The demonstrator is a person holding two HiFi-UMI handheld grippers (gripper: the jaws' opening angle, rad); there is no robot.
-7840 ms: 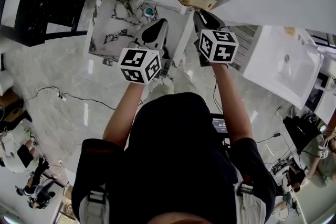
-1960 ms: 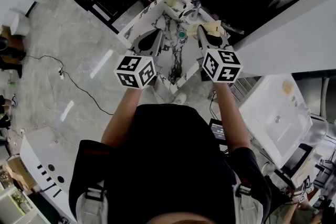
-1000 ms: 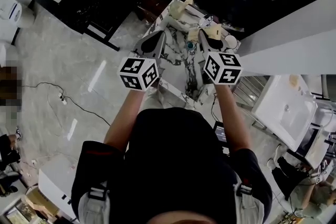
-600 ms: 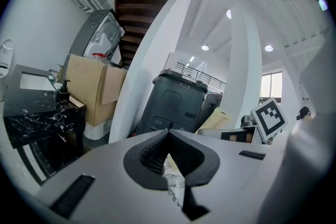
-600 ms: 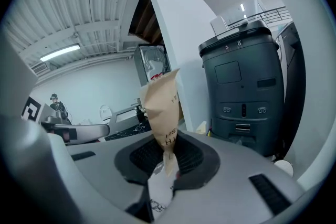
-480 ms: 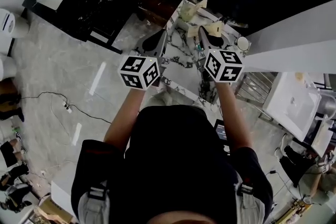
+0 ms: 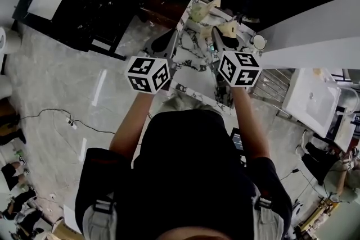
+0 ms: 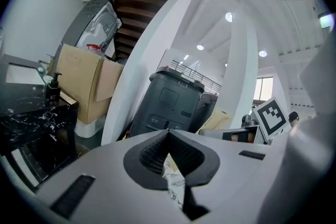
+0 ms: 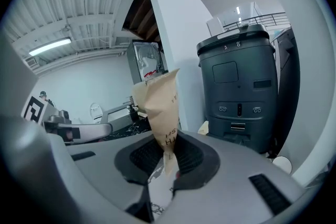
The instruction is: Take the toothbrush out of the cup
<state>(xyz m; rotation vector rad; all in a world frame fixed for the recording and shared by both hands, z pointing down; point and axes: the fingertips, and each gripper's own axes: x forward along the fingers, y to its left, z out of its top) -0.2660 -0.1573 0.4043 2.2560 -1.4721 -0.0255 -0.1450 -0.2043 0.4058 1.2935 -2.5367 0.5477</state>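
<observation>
Right gripper view: right gripper point(image 9: 166, 153) clamped on the toothbrush point(image 9: 159, 102) in its tan paper sleeve. Long axis stands up out of the jaws, slightly tilted. Head view: cup point(image 7: 259, 41) sits at the bench point(image 7: 194, 73) edge, just right of that gripper and apart from the sleeve. Toothbrush reads as already clear of it. Left gripper point(image 8: 168, 150) closed on nothing, to the left, farther from the cup.
</observation>
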